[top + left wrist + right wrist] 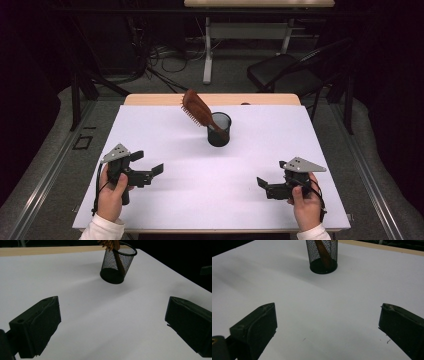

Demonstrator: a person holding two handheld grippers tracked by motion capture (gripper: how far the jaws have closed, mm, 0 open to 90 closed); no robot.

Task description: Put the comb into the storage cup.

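Dark room; grey floor [45,165]; black chair [285,72]; white-legged desk [250,20] behind.

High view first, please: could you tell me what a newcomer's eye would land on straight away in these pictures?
The brown hairbrush draws the eye: it stands handle-down in a black mesh cup near the middle of the white table, its bristled head leaning out over the rim toward the far left. Nearer the person, the left gripper and right gripper are each held in a hand, jaws open and empty, on either side of the cup.
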